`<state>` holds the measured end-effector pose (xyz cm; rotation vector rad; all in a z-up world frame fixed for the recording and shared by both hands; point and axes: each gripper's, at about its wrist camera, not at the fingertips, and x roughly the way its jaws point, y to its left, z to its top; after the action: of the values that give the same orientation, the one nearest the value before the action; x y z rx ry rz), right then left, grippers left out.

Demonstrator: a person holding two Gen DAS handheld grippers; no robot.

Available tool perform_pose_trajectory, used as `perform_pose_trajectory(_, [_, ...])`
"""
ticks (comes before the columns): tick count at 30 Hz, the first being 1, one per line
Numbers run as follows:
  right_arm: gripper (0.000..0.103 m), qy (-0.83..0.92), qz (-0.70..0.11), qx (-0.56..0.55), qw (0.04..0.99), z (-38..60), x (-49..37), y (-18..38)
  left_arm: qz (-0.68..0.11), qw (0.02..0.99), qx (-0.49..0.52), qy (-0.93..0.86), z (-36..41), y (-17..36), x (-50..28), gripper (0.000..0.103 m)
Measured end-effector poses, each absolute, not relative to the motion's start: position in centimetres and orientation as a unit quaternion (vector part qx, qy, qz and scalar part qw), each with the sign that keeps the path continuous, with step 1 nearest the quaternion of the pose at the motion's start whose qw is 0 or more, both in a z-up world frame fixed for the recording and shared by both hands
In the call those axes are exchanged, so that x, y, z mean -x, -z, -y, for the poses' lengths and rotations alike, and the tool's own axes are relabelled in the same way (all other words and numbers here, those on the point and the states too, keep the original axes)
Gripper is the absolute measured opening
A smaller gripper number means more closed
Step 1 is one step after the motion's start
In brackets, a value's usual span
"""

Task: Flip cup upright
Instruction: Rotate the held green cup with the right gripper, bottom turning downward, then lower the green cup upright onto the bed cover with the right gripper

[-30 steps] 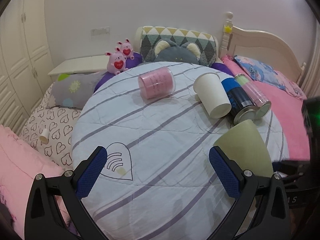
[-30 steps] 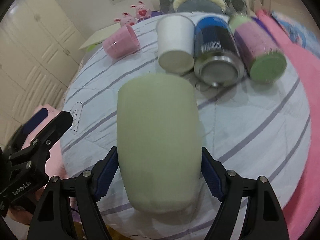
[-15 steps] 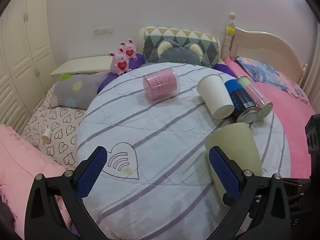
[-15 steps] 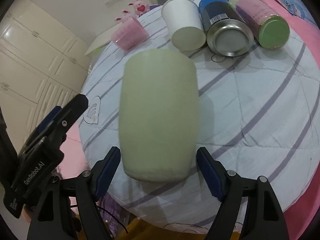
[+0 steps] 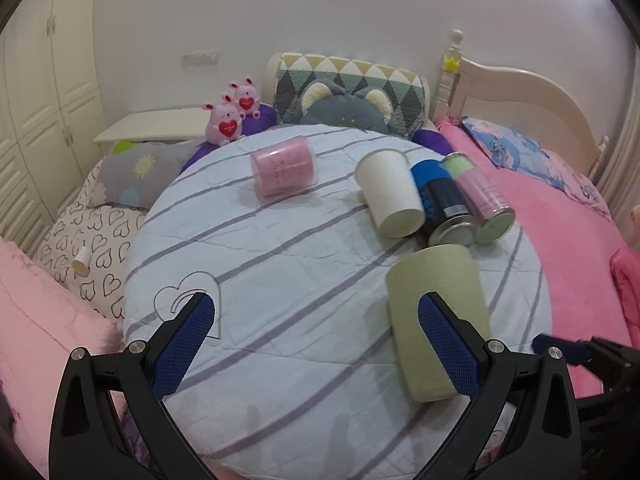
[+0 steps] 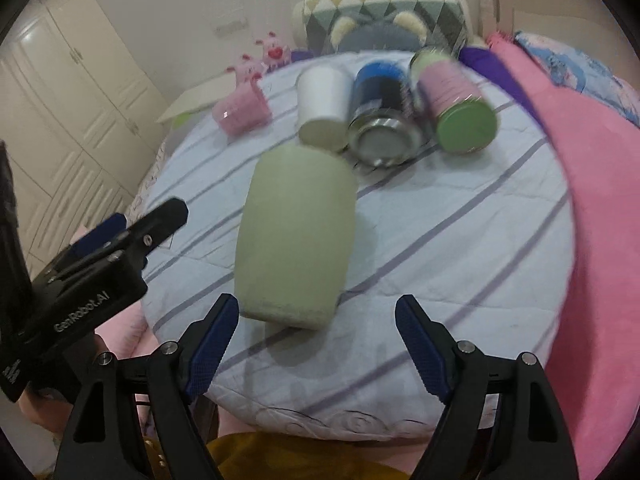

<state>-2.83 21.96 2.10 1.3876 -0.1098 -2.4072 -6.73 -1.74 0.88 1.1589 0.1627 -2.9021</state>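
Observation:
A pale green cup [image 6: 294, 236] is near the front of the round striped table [image 6: 460, 248], its closed end toward the cans; I cannot tell whether it stands or leans. It also shows in the left wrist view [image 5: 436, 320]. My right gripper [image 6: 316, 348] is open just in front of the cup, its fingers apart from it. My left gripper [image 5: 320, 344] is open and empty over the table's front; its right finger [image 5: 448, 344] overlaps the cup in view. It shows at the left of the right wrist view [image 6: 120, 240].
Lying on the table behind the green cup are a white paper cup [image 5: 390, 192], a blue can [image 5: 444, 204], a pink-and-green can [image 5: 482, 200] and a pink cup [image 5: 282, 170]. Bedding and pillows surround the table; a pink blanket [image 5: 560, 240] is to the right.
My right gripper has opened and drawn back from the green cup, which it held raised before. The cup now sits lower, at the table. The left gripper has shifted slightly.

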Motion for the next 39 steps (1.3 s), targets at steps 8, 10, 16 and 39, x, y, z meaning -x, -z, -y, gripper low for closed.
perform_pose_trajectory(8, [0.082,0.876,0.027,-0.456,0.153,-25.8,4.2,-3.9,-0.051,-0.005,-0.379,0.924,-2.2,-1.7,7.6,0.103])
perform_pose_trajectory(10, [0.082,0.880,0.032,-0.449,0.153,-26.3,5.0,-4.3,-0.062,-0.015,-0.394,0.917,-3.1,-1.3,8.5,0.103])
perform_pose_trajectory(16, [0.082,0.890,0.044,-0.429,0.152,-28.2,7.0,-5.2,-0.060,-0.011,-0.433,0.899,-5.6,0.3,11.0,0.103])
perform_pose_trajectory(39, [0.082,0.859,0.083,-0.477,0.168,-30.3,12.2,-1.0,-0.071,-0.027,-0.476,0.876,-6.5,1.7,13.7,0.081])
